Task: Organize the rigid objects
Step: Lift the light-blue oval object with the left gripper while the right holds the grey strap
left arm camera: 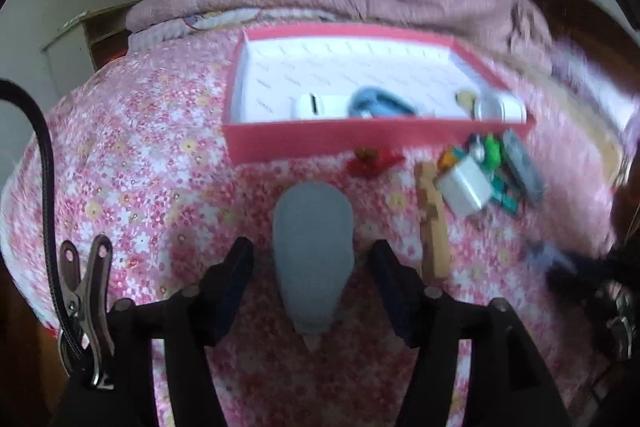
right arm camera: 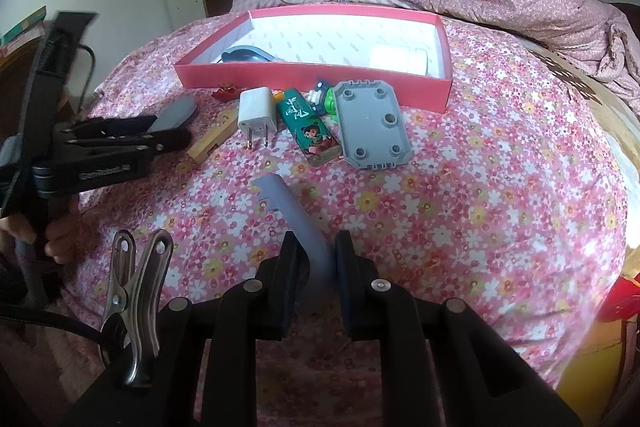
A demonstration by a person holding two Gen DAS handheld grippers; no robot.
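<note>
Grey oval piece (left arm camera: 314,247) lies untouched between parted left tongs (left arm camera: 314,267); right tongs (right arm camera: 318,267) clamp grey hooked piece (right arm camera: 296,215).

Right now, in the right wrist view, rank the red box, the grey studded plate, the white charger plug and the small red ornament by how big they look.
1. red box
2. grey studded plate
3. white charger plug
4. small red ornament

The box sits farthest away yet looks largest.
</note>
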